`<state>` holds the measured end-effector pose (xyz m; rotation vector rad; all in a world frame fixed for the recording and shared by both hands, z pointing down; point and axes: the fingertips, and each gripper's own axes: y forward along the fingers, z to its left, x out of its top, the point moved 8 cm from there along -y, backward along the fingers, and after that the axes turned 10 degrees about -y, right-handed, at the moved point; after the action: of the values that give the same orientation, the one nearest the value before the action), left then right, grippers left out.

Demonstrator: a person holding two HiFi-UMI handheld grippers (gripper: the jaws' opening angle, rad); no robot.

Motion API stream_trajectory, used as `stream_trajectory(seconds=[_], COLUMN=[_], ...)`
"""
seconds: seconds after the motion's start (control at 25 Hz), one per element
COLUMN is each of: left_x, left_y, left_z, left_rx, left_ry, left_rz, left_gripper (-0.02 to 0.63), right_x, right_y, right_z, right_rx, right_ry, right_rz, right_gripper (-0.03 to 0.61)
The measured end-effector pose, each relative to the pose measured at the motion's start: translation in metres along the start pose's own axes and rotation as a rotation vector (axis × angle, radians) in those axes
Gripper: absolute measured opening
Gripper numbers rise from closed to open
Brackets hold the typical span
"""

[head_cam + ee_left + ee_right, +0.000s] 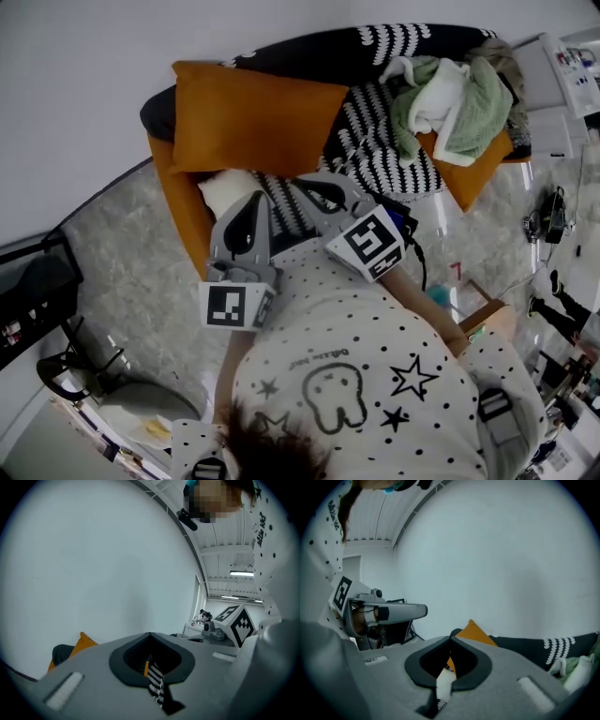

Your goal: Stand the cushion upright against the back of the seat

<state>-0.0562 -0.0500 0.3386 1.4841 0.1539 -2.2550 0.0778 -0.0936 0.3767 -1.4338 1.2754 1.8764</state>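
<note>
The orange cushion [248,117] stands on edge against the back of the sofa [183,211] at its left end; a corner of it shows in the left gripper view [80,644] and in the right gripper view [474,632]. Both grippers hover over the seat just in front of it, apart from it. My left gripper [251,199] [150,633] is shut with nothing held. Beside it on the right, my right gripper [309,186] [451,638] has its jaws together and is also empty. Only seat fabric shows through the gaps behind the jaws.
A black-and-white patterned throw [384,131] covers the seat and back. A green and white blanket [450,98] is heaped at the right on a second orange cushion [469,178]. Something white [225,190] lies below the left cushion. Cluttered furniture stands at both sides on the marble-look floor.
</note>
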Motion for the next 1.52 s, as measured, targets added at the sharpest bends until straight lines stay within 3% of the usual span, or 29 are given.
stream_trajectory(seconds=[1.52], left_x=[0.0015], left_y=[0.0097], left_z=[0.0014], left_rx=[0.008], left_ry=[0.005], left_rz=[-0.008], left_gripper=[0.002], right_x=[0.0004], right_y=[0.0028], right_z=[-0.0096], right_rx=[-0.001], right_ry=[-0.020], right_rz=[-0.009], right_gripper=[0.000])
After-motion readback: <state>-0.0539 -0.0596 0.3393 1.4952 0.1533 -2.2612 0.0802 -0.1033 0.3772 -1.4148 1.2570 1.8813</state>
